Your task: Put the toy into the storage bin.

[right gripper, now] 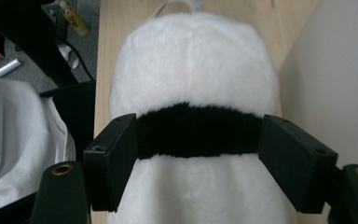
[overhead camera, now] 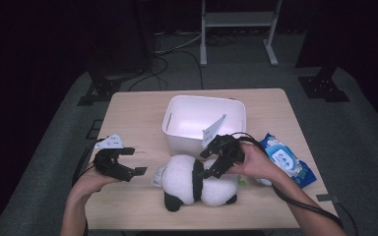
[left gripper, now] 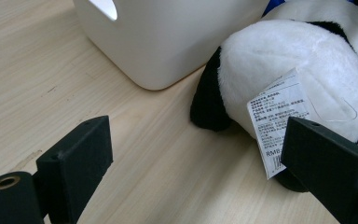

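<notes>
The panda plush [overhead camera: 197, 184] is lying on its side near the front edge of the wooden table [overhead camera: 133, 115], just in front of the white bin [overhead camera: 204, 123], which is sitting at the table's middle. The right gripper [overhead camera: 212, 160] is straddling the panda plush at its black band, its 2 jaws spread wide on either flank; whether they are pressing the fur cannot be told. The left gripper [overhead camera: 128, 162] is hovering toward the front-left corner, jaws apart and holding nothing, pointing at the paper tag [left gripper: 279, 121] on the plush. A blue wipes pack [overhead camera: 285, 160] is lying near the right edge.
</notes>
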Action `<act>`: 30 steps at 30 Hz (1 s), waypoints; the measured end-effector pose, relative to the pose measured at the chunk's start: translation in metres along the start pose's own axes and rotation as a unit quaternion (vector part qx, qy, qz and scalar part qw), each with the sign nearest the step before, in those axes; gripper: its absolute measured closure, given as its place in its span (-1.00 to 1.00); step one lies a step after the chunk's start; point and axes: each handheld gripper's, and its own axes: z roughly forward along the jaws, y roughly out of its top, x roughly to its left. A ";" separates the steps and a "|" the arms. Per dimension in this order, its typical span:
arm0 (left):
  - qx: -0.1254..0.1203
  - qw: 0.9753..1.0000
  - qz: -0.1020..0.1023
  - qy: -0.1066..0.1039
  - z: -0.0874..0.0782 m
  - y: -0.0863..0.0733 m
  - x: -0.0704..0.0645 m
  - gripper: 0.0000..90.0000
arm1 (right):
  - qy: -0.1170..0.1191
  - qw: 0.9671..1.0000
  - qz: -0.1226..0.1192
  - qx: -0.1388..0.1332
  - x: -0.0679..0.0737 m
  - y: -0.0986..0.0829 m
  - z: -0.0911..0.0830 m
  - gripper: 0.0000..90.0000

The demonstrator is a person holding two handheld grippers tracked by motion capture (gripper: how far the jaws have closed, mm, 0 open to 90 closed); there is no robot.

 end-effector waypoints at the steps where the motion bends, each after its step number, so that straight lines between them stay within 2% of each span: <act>1: 0.001 1.000 0.000 -0.001 0.000 0.000 0.000 -0.83 | 0.003 1.000 -0.002 0.007 0.002 -0.002 0.007 -0.42; 10: 0.001 1.000 0.000 -0.001 0.001 0.000 0.000 -0.83 | -0.001 1.000 -0.002 0.028 0.004 -0.009 0.028 -0.50; 22: 0.000 1.000 -0.002 -0.002 0.001 -0.001 0.001 -0.83 | -0.019 0.998 -0.016 0.055 0.007 -0.006 0.043 -0.63; 30: 0.000 1.000 -0.004 -0.002 0.001 -0.002 0.002 -0.83 | -0.016 0.998 -0.008 0.063 0.004 -0.006 0.052 -0.74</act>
